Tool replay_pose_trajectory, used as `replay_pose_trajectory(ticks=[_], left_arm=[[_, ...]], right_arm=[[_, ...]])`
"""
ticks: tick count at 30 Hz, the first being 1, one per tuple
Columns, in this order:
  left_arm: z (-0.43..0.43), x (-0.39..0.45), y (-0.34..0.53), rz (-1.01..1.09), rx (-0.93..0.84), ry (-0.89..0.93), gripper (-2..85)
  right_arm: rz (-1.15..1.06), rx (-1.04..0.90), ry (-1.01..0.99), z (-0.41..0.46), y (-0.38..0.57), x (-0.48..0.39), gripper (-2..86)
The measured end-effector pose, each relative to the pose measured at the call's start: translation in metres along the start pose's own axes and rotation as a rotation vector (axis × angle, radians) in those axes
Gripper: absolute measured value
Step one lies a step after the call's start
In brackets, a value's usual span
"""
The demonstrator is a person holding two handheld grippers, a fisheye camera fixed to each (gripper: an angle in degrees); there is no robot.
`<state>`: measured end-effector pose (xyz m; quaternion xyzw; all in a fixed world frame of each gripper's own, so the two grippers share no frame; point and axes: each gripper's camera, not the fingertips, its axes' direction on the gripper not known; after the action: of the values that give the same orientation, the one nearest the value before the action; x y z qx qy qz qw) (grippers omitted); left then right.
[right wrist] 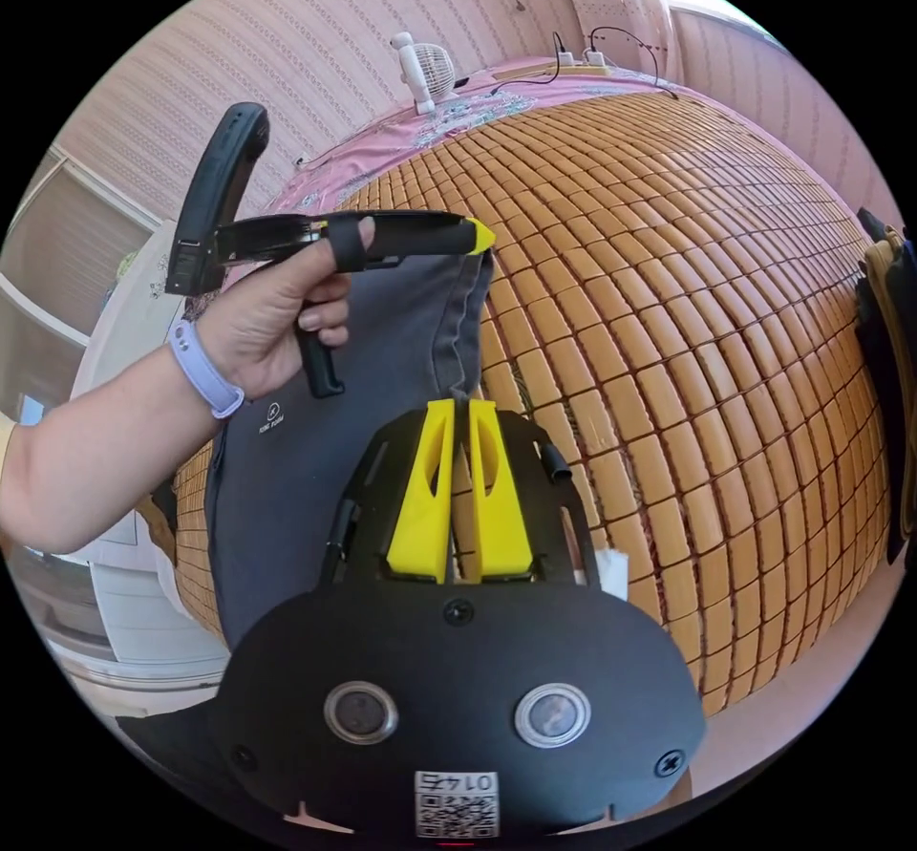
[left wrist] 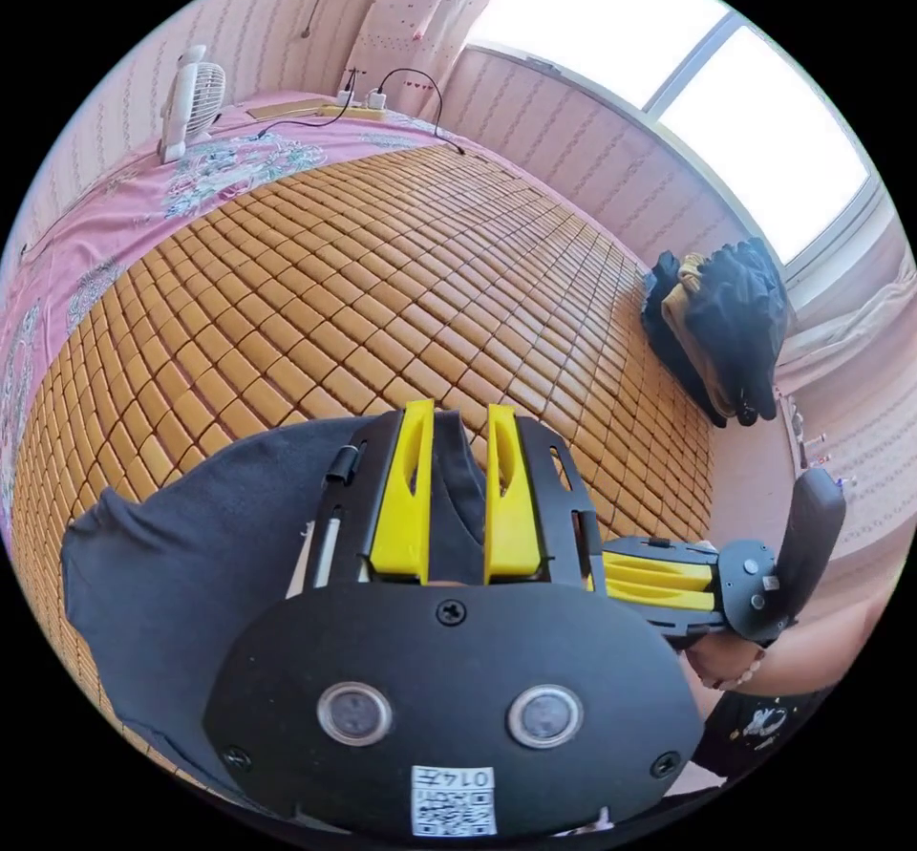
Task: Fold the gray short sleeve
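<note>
— While both yellow-jawed grippers hold it up, where does the dark gray cotton short-sleeve shirt (right wrist: 382, 393) sit?

— It hangs over the bed's amber bamboo-tile mat (left wrist: 382, 268). In the left gripper view it spreads across the lower left of the frame. In the right gripper view it drapes down the centre left.

— How would you judge its handling?

— Light, limp, not slippery. It sags wherever it's unsupported, so hems and corners look like the sensible places to grip.

— And the jaws?

— The left gripper (left wrist: 457, 431) has its jaws narrow, with a fold of gray cloth pinched between them. The right gripper (right wrist: 460, 412) has its jaws nearly together at a stitched edge. In the right gripper view, the left gripper's tip bites that same hemmed edge higher up.

— Which way does it run?

— The stretched hem goes from the frame's centre toward the upper middle. I can't tell which end is the collar.

— Anything else about?

— A heap of dark clothes (left wrist: 726, 326) at the mat's right edge.
</note>
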<state>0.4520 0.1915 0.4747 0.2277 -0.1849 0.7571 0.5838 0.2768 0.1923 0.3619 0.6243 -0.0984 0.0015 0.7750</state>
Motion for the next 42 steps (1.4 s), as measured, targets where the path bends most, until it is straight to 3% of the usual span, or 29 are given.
replay_pose_trajectory(ticks=[2,6,9,11,14,26,33,38,42], left_arm=[[0.014,0.002,-0.004,0.006,-0.067,-0.053,3.2],[0.004,0.001,0.001,0.008,-0.028,-0.092,-0.3],[-0.043,-0.013,0.027,-0.074,0.12,-0.068,0.9],[-0.069,-0.028,0.052,-0.149,0.165,-0.055,4.3],[-0.104,-0.056,0.101,-0.264,0.176,-0.06,7.1],[-0.217,-0.141,0.294,-0.576,0.189,-0.567,11.1],[-0.181,-0.184,0.316,-0.693,0.117,-0.374,9.8],[-0.171,-0.188,0.323,-0.744,0.039,-0.417,2.9],[-0.181,-0.189,0.332,-0.694,0.083,-0.375,0.2]], right_arm=[[0.01,-0.003,-0.027,-0.003,0.0,0.005,2.0],[-0.029,0.008,0.0,-0.013,0.002,0.002,2.3],[-0.186,0.041,-0.058,-0.035,0.008,-0.017,3.8],[-0.342,0.026,-0.14,-0.05,0.017,-0.035,6.6],[-0.406,0.003,-0.187,-0.06,0.02,-0.04,8.1],[-0.309,0.012,-0.021,0.017,-0.088,-0.042,10.1],[-0.355,-0.074,0.081,0.039,-0.1,-0.065,7.5],[-0.398,-0.117,0.077,0.033,-0.099,-0.077,1.1],[-0.387,-0.078,0.02,0.017,-0.108,-0.079,0.1]])
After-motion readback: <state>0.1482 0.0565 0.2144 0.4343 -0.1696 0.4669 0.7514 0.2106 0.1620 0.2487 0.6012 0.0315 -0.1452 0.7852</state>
